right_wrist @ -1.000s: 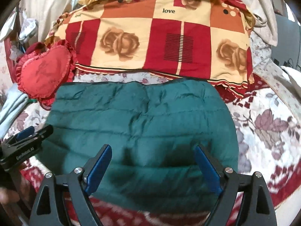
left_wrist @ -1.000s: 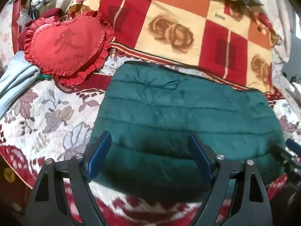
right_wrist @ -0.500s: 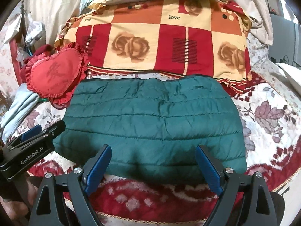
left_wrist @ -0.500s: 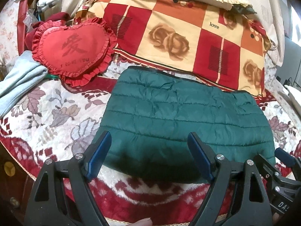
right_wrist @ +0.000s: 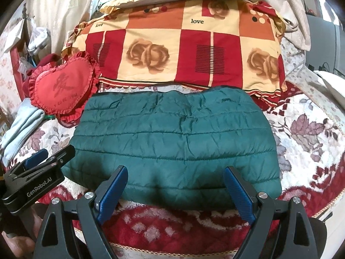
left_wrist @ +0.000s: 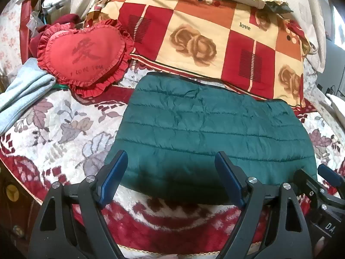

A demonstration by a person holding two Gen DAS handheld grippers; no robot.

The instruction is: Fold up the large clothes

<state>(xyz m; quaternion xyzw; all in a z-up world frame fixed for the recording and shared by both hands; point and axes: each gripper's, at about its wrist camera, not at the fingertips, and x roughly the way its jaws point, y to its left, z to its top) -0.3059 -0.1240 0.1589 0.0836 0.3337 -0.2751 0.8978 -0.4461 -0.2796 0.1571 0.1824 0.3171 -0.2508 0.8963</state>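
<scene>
Already the jacket (right_wrist: pixel 174 142) lay as a puffy green quilted rectangle, flat on the floral blanket (right_wrist: pixel 306 133) below the checked quilt (right_wrist: pixel 179 49), so the folding seemed done. Both the left gripper (left_wrist: pixel 171 179) and right gripper (right_wrist: pixel 174 188) hung just short of its near edge, jaws wide and empty. Any further fold would call for pinching that edge.

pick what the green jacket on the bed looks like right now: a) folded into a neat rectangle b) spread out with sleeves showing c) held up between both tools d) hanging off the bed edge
a, the green jacket lies flat on the bed cover as a compact rectangle with no sleeves sticking out.
</scene>
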